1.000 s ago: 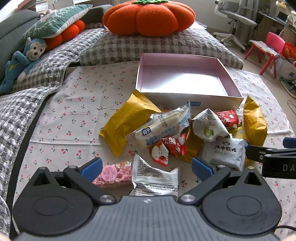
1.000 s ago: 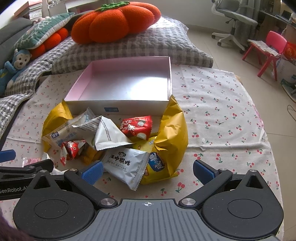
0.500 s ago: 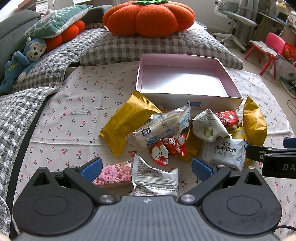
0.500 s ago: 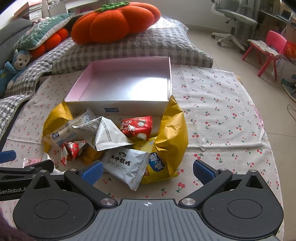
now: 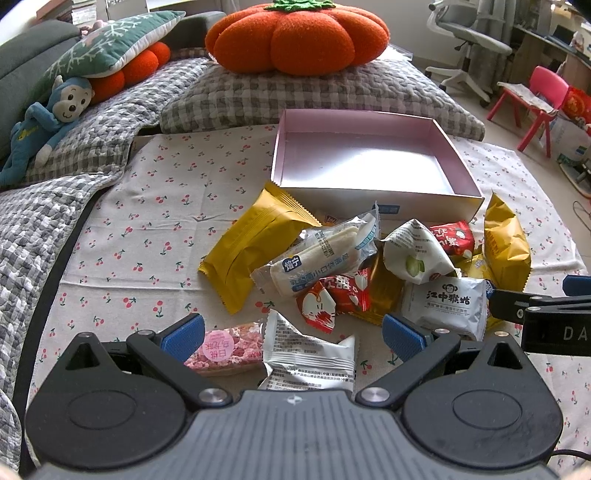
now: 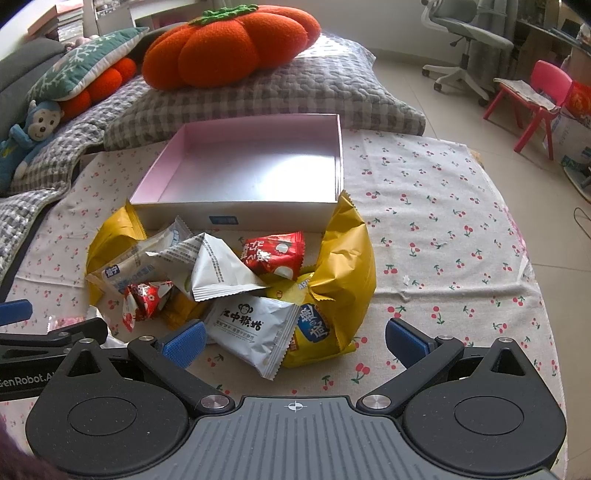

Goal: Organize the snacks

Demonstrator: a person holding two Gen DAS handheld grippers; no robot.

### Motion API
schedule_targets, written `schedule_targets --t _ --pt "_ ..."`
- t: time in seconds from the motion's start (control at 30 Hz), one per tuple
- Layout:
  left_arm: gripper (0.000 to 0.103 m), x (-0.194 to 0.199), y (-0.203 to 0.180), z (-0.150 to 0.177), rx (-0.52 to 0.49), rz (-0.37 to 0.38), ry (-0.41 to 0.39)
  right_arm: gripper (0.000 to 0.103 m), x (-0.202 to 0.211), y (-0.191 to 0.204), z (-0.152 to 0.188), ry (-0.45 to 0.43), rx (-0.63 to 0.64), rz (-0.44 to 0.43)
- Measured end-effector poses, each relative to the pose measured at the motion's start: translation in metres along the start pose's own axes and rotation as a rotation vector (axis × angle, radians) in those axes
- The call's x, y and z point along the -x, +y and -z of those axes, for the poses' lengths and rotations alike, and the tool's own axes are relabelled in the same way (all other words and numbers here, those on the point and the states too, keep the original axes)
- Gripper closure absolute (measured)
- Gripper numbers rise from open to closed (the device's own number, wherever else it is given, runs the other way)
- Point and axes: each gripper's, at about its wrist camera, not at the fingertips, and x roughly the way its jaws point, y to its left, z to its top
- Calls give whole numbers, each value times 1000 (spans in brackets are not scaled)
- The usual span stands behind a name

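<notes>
A: Cherry-print cloth (image 5: pixel 155 206) over a bed, orange pumpkin cushion (image 5: pixel 295 35) at the back; pink box (image 5: pixel 369 162) sits straight ahead of both tools, nothing in it.

B: yep; snack pile (image 5: pixel 332 266) lies just ahead of the left gripper (image 5: pixel 293 334), jaws spread wide around a white packet (image 5: pixel 308 360); right gripper (image 6: pixel 295 338) also wide apart, holding nothing, monkey packet (image 6: pixel 255 332) between its fingers.

Bright, even daylight. Soft glare on the floor of the pink box (image 5: pixel 364 162) and on the shiny wrappers (image 6: pixel 343 258). Faint shadows. Sharp at centre; strongly bent at the fisheye edges.
</notes>
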Motion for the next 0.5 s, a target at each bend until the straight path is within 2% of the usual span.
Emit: schedule_targets --t 0.5 --pt "0 0 0 0 1 0 0 0 1 0 -1 3 3 -11"
